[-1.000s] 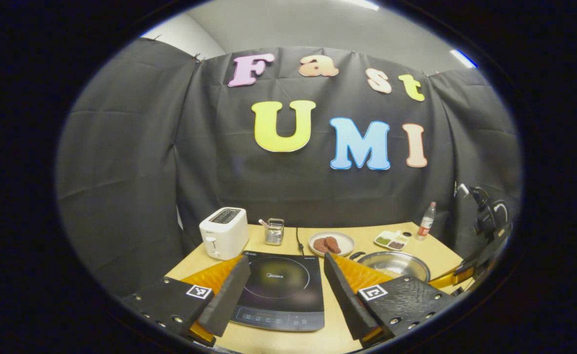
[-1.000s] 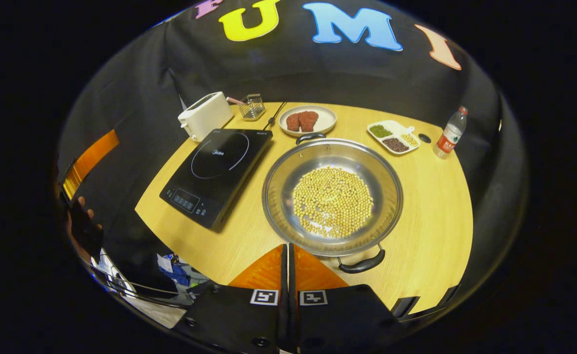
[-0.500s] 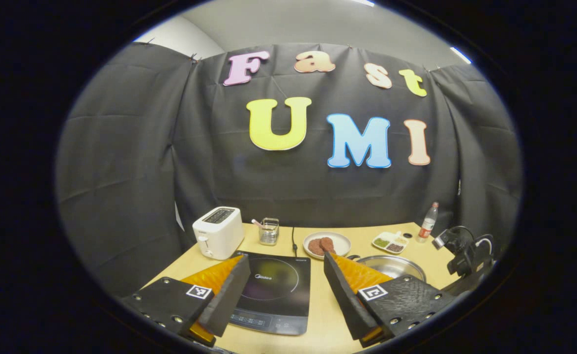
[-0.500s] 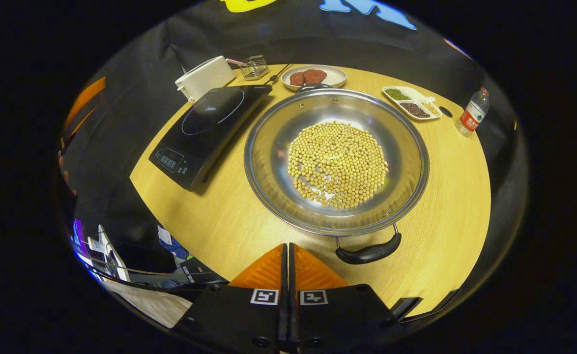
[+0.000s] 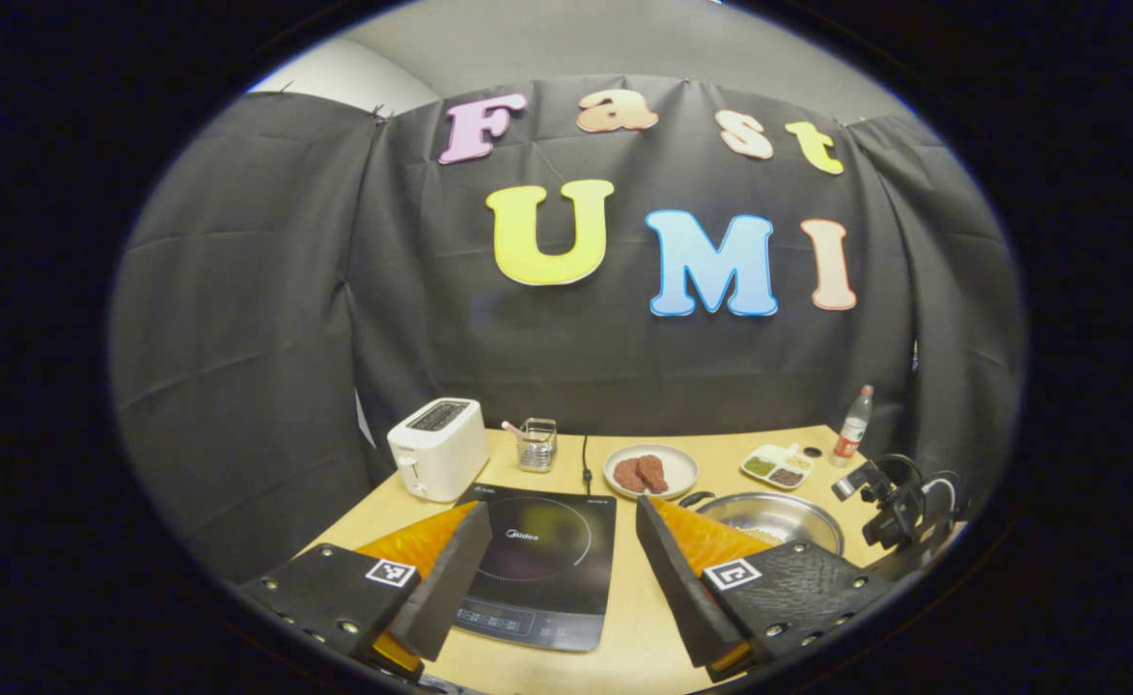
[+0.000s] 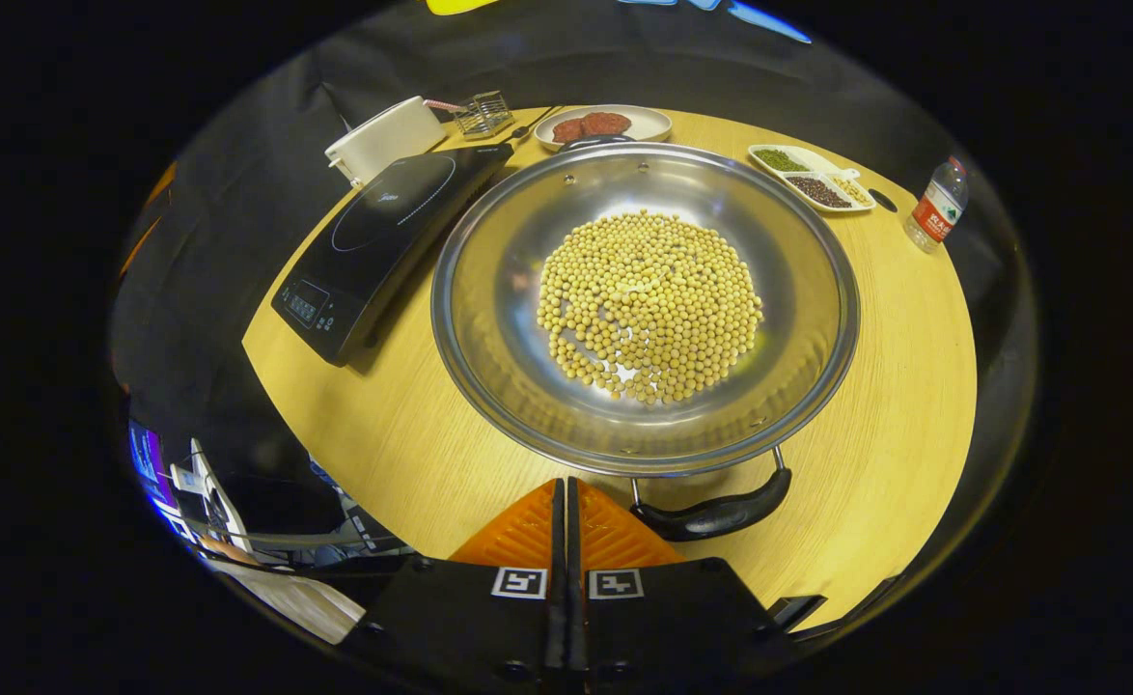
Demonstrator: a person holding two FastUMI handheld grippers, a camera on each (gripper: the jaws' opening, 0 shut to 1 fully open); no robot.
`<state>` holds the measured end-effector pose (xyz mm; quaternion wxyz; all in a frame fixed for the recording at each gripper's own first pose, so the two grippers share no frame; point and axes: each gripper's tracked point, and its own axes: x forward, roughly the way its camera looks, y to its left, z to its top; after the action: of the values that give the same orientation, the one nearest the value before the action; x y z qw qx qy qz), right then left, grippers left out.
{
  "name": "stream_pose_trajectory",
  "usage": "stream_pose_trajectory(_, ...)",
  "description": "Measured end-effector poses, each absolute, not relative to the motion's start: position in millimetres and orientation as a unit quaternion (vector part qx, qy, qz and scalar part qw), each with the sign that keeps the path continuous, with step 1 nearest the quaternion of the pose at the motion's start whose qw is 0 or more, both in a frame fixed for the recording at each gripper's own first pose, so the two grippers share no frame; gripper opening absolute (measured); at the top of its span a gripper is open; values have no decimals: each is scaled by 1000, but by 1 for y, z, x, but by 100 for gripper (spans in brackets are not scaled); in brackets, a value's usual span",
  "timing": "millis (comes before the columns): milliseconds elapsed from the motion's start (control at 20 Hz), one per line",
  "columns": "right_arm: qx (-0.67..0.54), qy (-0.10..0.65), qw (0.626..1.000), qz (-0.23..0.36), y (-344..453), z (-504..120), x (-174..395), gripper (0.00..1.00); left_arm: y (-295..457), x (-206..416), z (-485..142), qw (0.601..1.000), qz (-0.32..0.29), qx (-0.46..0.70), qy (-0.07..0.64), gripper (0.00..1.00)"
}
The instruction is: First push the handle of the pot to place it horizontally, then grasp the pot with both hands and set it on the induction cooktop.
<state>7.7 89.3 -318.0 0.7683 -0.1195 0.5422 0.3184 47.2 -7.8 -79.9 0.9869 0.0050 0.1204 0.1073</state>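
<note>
The steel pot (image 6: 644, 309) holds a layer of yellow beans (image 6: 650, 304) and sits mid-frame on the wooden table (image 6: 895, 425), right of the induction cooktop (image 6: 383, 241). Its near black handle (image 6: 716, 512) lies at lower centre, just right of the right gripper (image 6: 566, 502), whose fingers are pressed together, holding nothing. The left gripper (image 5: 562, 560) hovers level at lower frame, fingers spread wide and empty.

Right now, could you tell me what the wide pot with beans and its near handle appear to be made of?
The wide shiny pot looks like polished steel: silvery, with mirror-like reflections. Its dark curved near handle looks like black plastic, possibly a matte-coated material.
</note>
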Motion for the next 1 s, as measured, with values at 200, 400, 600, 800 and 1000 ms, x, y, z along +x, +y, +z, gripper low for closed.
stream_pose_trajectory(200,-132,539,771,312,84,-324,9,2,-16,52,-81,987,105,7,123,88)
stream_pose_trajectory(400,-135,535,773,313,86,-327,10,2,-24,57,-79,987,99,12,123,88)
stream_pose_trajectory(600,-125,532,781,303,81,-326,20,2,-32,63,-75,988,93,19,119,88)
stream_pose_trajectory(800,-128,528,788,290,68,-327,30,2,-42,68,-75,989,86,20,117,88)
stream_pose_trajectory(1000,-127,526,793,280,56,-326,39,2,-51,74,-76,989,82,19,118,88)
